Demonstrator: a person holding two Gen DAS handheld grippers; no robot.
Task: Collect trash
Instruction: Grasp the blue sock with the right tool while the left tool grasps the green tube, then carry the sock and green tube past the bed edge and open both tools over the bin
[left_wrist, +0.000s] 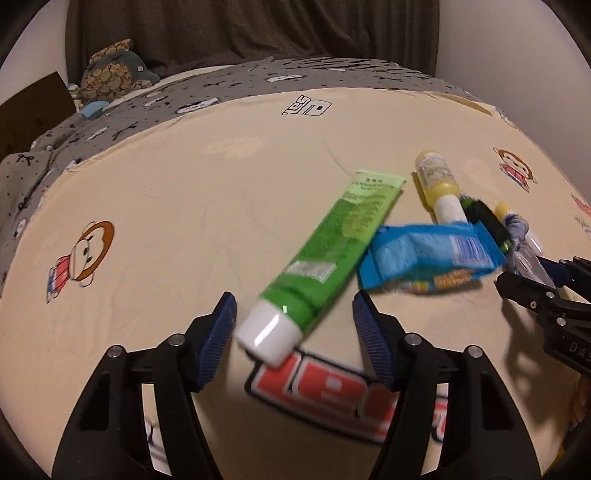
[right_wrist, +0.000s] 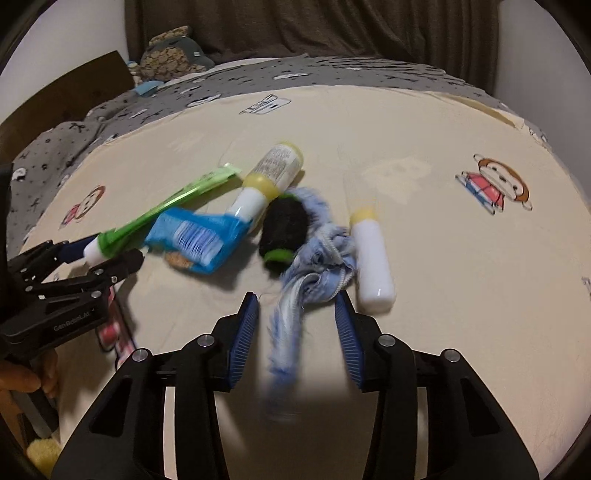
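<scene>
Left wrist view puts the green tube (left_wrist: 328, 251) at the middle of the trash: it lies slantwise on the cream sheet (left_wrist: 184, 206), white cap toward the camera, and that cap sits between the blue pads of the left gripper (left_wrist: 293, 339). The jaws stand spread, each pad clear of the cap. Just right of the tube lies a crumpled blue wrapper (left_wrist: 428, 258), touching the tube's side, and behind it a yellow bottle (left_wrist: 439, 181) with a white neck. At the right edge the right gripper (left_wrist: 532, 273) comes in, its tips at a bunch of pale blue fabric.

Right wrist view shows what the first cannot: the blue fabric strip (right_wrist: 295, 306) runs down between the right gripper's (right_wrist: 295, 332) pads, which are parted, with a gap visible on each side of the cloth. A black brush-like lump (right_wrist: 284, 229) with a green band lies just behind the fabric, and a white bottle (right_wrist: 371, 266) with a yellow end lies just to the right, both only slivers in the other view. From here the left gripper (right_wrist: 107, 254) appears at the left with the tube's cap between its tips, held by a hand (right_wrist: 22, 380) cut off at the corner.

Both pictures are smeared by motion; the wrapper's print and the bottle labels cannot be read. Beyond the sheet a grey patterned blanket (left_wrist: 184, 92), a stuffed toy (left_wrist: 114, 70) and a dark curtain (left_wrist: 258, 26) fill the background.
</scene>
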